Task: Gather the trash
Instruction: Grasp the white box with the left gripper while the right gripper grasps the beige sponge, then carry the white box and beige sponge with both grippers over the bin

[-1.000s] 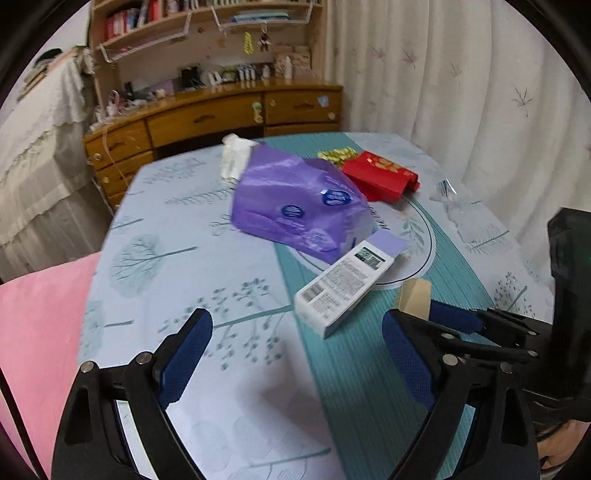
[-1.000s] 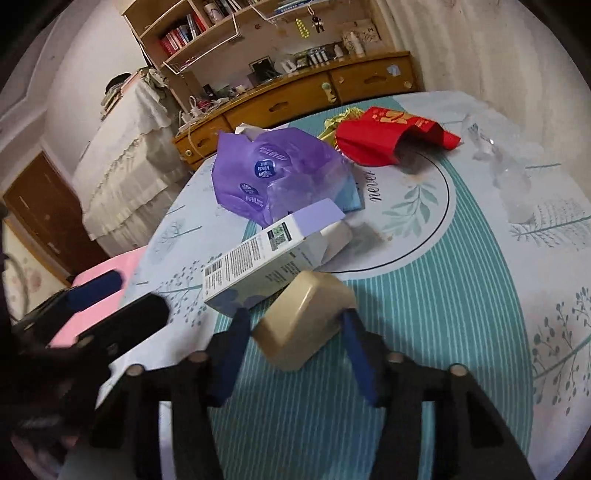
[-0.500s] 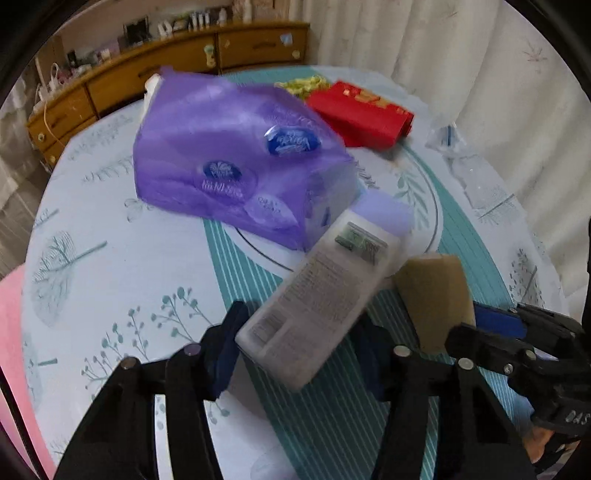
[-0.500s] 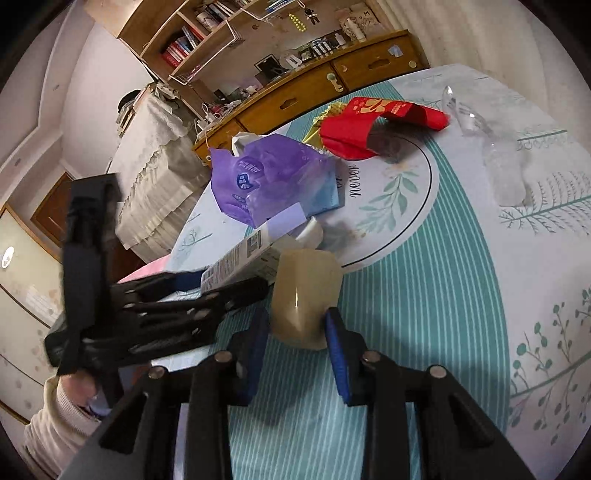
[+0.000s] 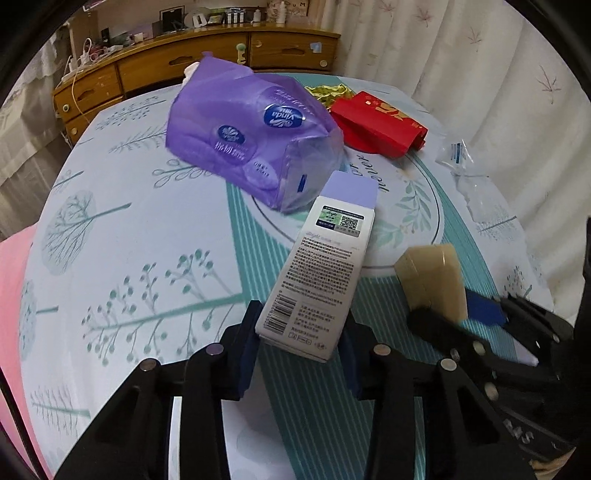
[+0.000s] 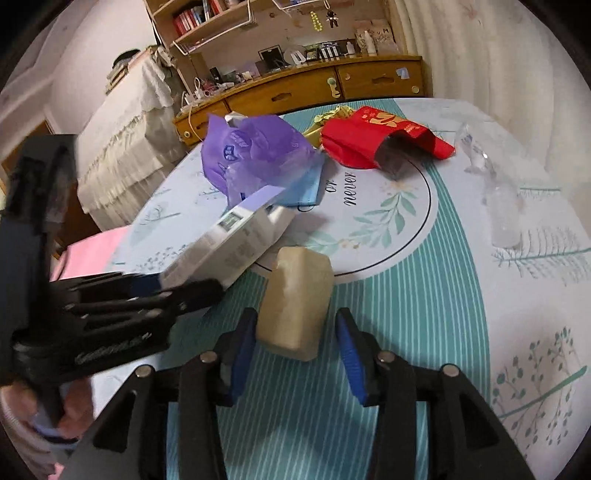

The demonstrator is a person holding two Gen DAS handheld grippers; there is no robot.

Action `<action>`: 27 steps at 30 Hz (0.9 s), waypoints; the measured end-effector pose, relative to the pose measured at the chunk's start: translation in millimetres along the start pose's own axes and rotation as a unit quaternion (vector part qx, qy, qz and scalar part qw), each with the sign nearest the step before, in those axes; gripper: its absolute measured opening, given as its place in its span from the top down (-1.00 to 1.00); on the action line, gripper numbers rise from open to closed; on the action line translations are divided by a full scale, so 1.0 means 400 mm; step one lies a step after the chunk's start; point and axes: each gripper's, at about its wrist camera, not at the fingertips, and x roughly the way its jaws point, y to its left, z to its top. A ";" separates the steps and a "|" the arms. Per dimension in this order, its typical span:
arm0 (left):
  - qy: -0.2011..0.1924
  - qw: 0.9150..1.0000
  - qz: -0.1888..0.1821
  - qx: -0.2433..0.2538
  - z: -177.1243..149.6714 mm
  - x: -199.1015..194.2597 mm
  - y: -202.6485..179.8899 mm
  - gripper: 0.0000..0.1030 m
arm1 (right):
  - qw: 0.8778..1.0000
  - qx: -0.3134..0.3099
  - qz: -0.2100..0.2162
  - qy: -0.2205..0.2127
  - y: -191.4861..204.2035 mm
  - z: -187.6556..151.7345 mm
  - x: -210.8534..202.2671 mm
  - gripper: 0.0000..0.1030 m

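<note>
A lived-in room of a home, likely a bedroom or study. At twelve o'clock a long wooden dresser (image 6: 303,92) with drawers carries photo frames, small bottles and a power strip, with a bookshelf (image 6: 207,18) of books above it. White curtains (image 5: 461,55) hang at two o'clock, a lace-trimmed cloth cover (image 6: 122,147) drapes furniture at nine o'clock, and the round table (image 5: 129,240) wears a leaf-printed tablecloth.
</note>
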 end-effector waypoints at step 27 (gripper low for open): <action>-0.018 0.997 -0.070 0.031 -0.587 -0.462 -0.083 0.29 | 0.994 -0.057 0.081 -0.040 0.122 -0.418 -0.482 0.50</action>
